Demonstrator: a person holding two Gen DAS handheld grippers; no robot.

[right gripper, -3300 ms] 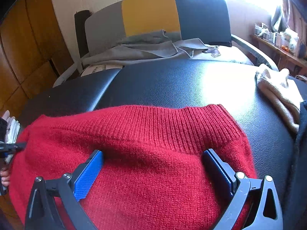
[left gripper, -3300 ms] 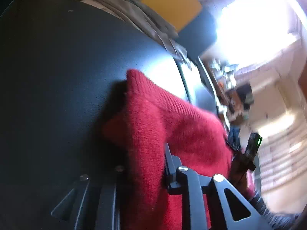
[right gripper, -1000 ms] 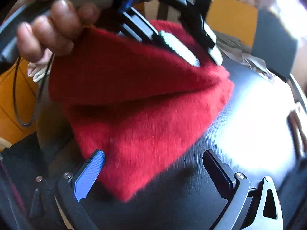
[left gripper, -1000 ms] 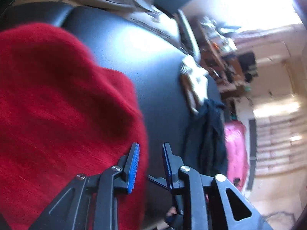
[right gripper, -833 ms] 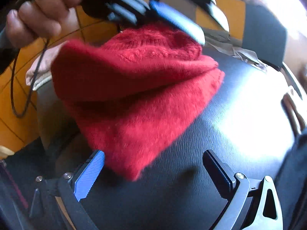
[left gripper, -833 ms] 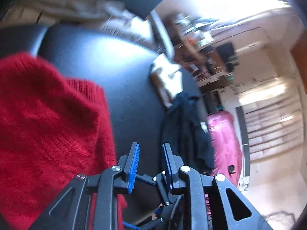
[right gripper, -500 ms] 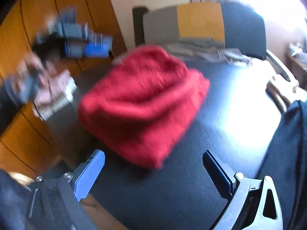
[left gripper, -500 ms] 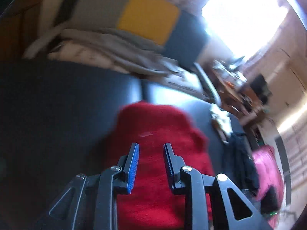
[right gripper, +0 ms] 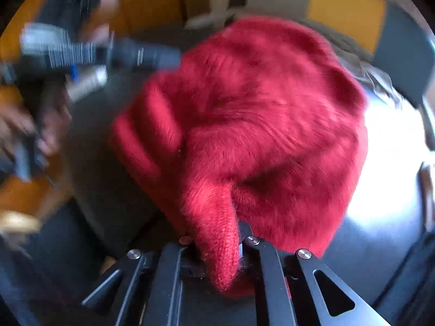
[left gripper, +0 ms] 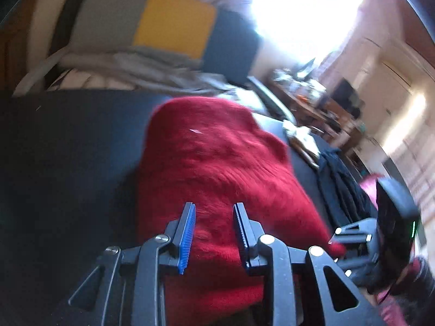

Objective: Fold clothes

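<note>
A folded red knit sweater (left gripper: 217,163) lies in a thick heap on the black table (left gripper: 68,149). In the right wrist view the red sweater (right gripper: 272,122) fills the middle, and my right gripper (right gripper: 217,252) is shut on a fold at its near corner. My left gripper (left gripper: 213,233) hovers over the sweater's near edge; its jaws are opening and the blue pads (left gripper: 187,233) press on nothing. The right gripper (left gripper: 339,244) shows at the lower right of the left wrist view, pinching that red corner. The left gripper (right gripper: 108,54) is a blur at the upper left.
Behind the table stands a chair with a grey, yellow and dark back (left gripper: 174,27), with grey cloth (left gripper: 136,62) piled on its seat. A dark garment (left gripper: 339,179) and a beige cloth (left gripper: 299,135) lie on the table's right side. A hand (right gripper: 27,130) holds the left gripper.
My right gripper went from wide open to shut on the sweater's near corner. The left gripper let the sweater drop folded onto the table, swung back over its near edge and widened slightly.
</note>
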